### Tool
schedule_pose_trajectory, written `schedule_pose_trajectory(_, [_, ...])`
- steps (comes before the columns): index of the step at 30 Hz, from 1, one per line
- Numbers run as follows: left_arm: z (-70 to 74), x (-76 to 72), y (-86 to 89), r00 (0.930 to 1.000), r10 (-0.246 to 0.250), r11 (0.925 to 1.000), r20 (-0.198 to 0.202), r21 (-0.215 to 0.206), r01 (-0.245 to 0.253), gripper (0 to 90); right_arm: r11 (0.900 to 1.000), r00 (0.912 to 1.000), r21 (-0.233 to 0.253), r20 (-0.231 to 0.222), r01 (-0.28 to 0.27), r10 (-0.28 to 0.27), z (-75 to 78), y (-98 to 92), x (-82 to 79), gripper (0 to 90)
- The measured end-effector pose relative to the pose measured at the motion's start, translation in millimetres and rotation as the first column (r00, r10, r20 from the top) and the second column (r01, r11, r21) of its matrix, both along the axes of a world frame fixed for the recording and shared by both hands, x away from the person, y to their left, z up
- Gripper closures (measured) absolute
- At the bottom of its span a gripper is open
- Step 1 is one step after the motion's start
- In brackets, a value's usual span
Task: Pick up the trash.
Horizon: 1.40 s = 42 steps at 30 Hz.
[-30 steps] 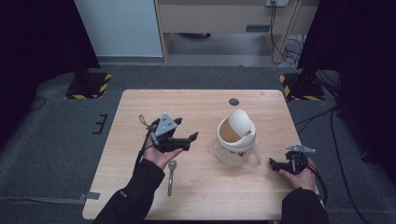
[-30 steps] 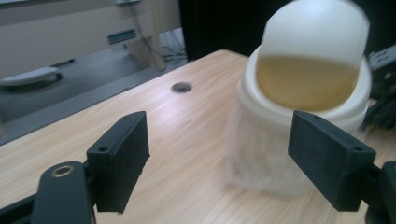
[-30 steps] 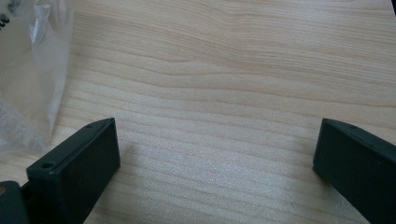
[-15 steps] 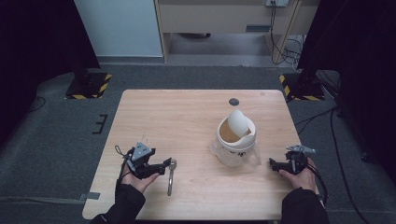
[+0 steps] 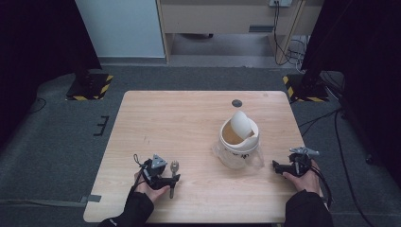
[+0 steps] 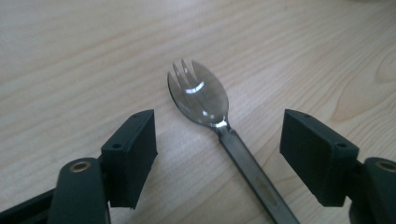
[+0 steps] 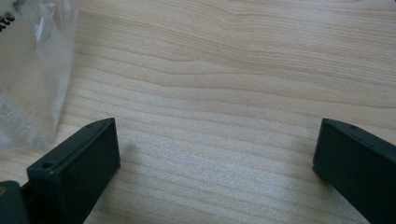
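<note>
The left gripper [image 6: 219, 154] had its black, blocky jaws wide open around a shiny metal spork [image 6: 201, 100] lying flat on the near left of the pale wooden table [image 5: 189, 118]. The right gripper [image 7: 215, 158] was open over bare wood. Farther off stood a white bucket [image 5: 239, 142] in crinkly clear plastic, with grey carpet [image 5: 61, 137] around the table.

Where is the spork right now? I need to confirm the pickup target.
In the high view the spork lies near the table's front-left edge, between the open left gripper's jaws, left of the white container.
</note>
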<state>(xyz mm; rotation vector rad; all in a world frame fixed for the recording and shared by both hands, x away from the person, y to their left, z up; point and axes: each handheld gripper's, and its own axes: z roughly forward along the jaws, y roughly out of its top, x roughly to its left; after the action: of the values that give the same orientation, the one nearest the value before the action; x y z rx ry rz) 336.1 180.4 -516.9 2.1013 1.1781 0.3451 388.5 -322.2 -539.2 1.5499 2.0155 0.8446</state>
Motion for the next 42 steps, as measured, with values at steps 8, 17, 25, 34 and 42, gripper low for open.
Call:
schedule_pose_trajectory(8, [-6.3, -1.7, -3.9, 1.0000, -0.003, 0.9982, 0.009, 0.059, 0.003, 31.3, 1.000, 1.0000, 0.001, 0.000, -0.001, 0.001, 0.0, 0.0, 0.0, 0.9])
schedule_pose_trajectory(17, [-7.0, -3.4, -0.4, 0.9984, 0.030, 0.9963, 0.048, 0.079, -0.034, 49.3, 1.000, 0.9999, -0.005, -0.001, -0.012, 0.012, 0.2, -0.4, -0.1, 1.1])
schedule_pose_trajectory(25, [-6.1, 1.6, 6.6, 0.9981, 0.036, 0.9963, 0.051, 0.076, -0.040, 74.2, 1.000, 0.9999, -0.004, -0.001, -0.012, 0.012, 0.2, -0.4, -0.1, 1.1])
schedule_pose_trajectory(34, [5.5, 6.3, 16.0, 0.9983, 0.030, 0.9992, 0.050, -0.026, -0.029, 79.7, 1.000, 0.9999, 0.002, 0.006, -0.013, 0.013, 0.4, -0.9, -0.7, 5.0])
schedule_pose_trajectory(42, [43.1, -2.1, 28.5, 0.9692, 0.070, 0.9841, 0.236, -0.175, -0.029, 79.6, 1.000, 0.9999, 0.021, 0.009, -0.011, 0.011, 4.4, -9.2, -2.6, 17.3])
